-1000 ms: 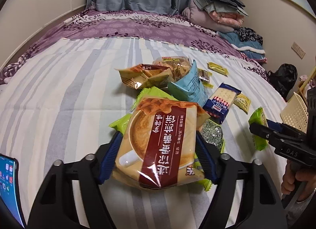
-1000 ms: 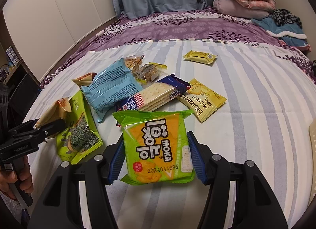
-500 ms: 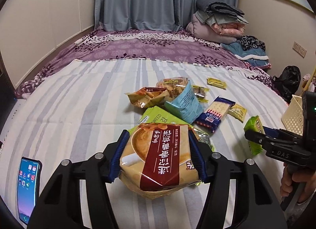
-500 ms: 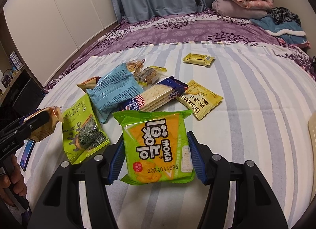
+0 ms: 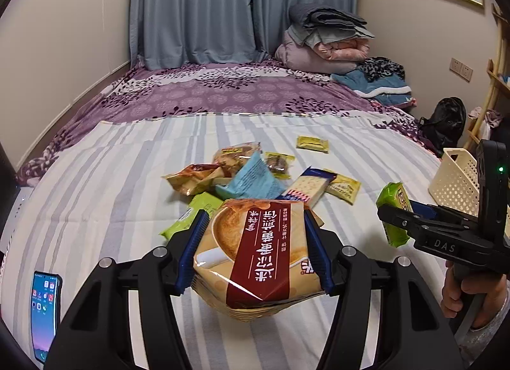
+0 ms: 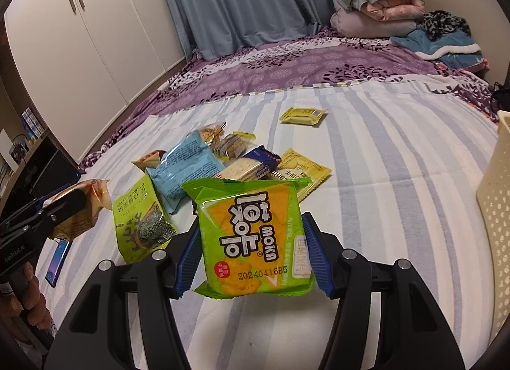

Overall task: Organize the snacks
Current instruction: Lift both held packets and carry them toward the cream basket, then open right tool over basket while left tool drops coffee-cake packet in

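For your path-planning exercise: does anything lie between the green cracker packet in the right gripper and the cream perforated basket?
Nothing visible does. The green cracker packet hangs clamped above bare striped sheet, and the cream perforated plastic basket stands just right of it; the loose snacks lie left.

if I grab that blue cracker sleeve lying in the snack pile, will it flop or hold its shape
The blue cracker sleeve will probably stay stiff: square crackers show stacked inside its clear film. It looks light but crushable, so squeeze gently. The glossy film may slip, and it leans on the yellow packet, which could shift.
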The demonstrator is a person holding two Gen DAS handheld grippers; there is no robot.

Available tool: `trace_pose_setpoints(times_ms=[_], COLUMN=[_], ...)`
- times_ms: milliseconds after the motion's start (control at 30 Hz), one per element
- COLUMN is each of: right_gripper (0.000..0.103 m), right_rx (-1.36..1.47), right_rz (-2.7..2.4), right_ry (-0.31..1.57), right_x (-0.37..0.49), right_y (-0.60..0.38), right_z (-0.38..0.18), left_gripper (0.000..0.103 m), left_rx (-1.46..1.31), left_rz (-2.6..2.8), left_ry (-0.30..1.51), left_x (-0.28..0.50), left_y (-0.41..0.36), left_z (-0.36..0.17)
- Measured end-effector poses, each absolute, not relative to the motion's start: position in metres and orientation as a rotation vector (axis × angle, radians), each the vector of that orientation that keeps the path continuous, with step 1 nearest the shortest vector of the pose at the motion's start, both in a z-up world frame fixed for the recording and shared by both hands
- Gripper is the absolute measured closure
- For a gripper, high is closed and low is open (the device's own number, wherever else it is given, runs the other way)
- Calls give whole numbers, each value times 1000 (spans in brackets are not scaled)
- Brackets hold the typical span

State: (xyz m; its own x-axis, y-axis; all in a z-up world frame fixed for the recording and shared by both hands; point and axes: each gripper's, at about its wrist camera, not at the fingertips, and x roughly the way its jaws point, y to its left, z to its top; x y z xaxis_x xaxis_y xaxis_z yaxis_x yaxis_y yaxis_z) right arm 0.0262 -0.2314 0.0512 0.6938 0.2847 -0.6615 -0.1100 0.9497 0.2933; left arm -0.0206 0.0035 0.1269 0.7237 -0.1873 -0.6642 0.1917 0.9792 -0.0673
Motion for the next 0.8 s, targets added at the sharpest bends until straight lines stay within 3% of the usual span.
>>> trace_pose_setpoints(times_ms=[800], right_gripper=[44], right_rx=[349], right_rz=[-146], right_ry=[500], right_x=[-71], right_y=[-398], right_z=[119], left_gripper=[43], left_rx=[118], left_rz=[-415], left_ry=[670], left_x=[-27], left_y=[-113], left_z=[165])
